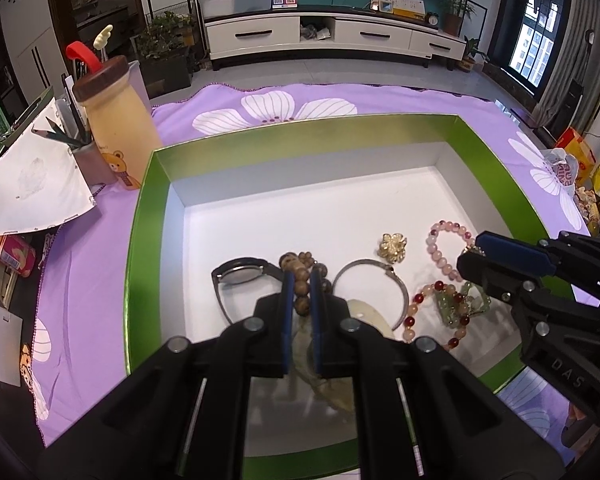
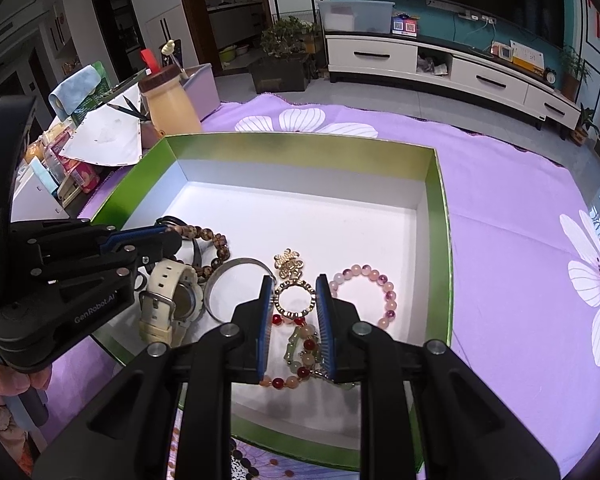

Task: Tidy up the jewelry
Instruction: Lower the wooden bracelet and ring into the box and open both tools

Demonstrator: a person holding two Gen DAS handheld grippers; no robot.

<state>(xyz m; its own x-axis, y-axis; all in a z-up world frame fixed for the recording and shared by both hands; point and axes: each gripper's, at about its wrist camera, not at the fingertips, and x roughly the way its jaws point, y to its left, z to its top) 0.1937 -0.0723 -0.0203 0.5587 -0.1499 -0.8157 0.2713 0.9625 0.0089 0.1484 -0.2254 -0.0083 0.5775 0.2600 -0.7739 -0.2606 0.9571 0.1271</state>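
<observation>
Bracelets (image 2: 366,296) and watch (image 2: 172,304) lie in green box (image 2: 440,216).

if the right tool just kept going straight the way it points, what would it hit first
Most likely the gold ring pendant, which lies on the box floor right between the open right tool fingertips. The gold flower charm sits just beyond it. Height above the floor is unclear.

Watch (image 2: 168,308), bangle (image 2: 236,284), bracelets (image 2: 364,292) lie left-to-right in the box (image 2: 436,208) (apparently on a table).
</observation>
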